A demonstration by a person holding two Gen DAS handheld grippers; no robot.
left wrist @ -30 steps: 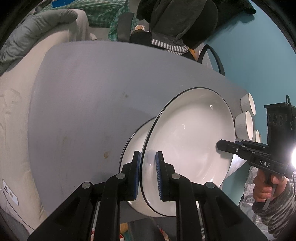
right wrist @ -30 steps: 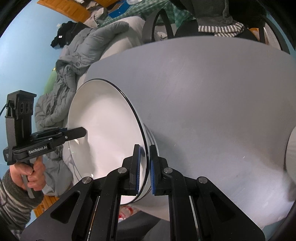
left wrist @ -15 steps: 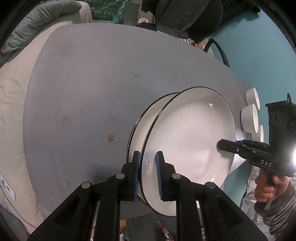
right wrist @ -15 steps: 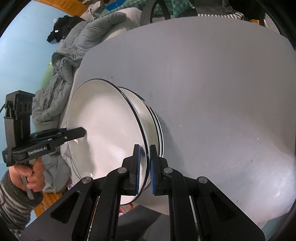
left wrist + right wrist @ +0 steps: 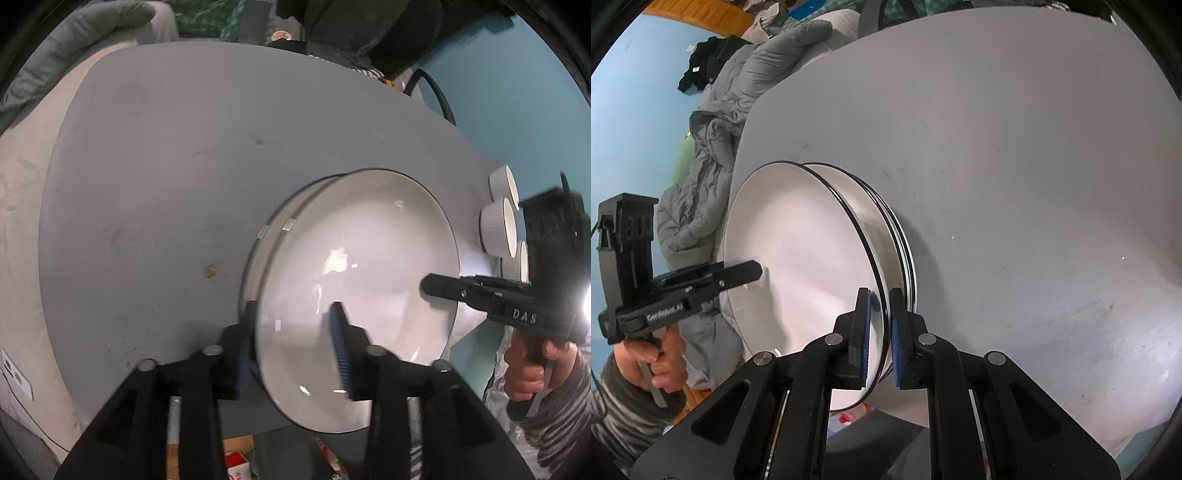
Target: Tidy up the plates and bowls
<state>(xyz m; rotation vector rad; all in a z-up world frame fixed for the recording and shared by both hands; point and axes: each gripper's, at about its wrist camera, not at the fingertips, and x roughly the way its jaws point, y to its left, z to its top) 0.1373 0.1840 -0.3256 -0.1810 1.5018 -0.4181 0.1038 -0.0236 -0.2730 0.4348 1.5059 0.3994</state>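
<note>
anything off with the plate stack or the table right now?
Nothing is broken or spilled. The white black-rimmed top plate sits on the stack of matching plates. The grey table has a small brownish stain left of the stack.

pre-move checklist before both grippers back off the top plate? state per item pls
1. Top plate seated on the stack: ok, nested on the rims below.
2. Left gripper releasing: ok, jaws opening, rim between them, pads off it.
3. Right gripper released: not ok, jaws shut on the rim.
4. Stack fully on the table: cannot tell, near rim sits by the edge.
5. Small bowls clear of the plate: ok, apart.
</note>
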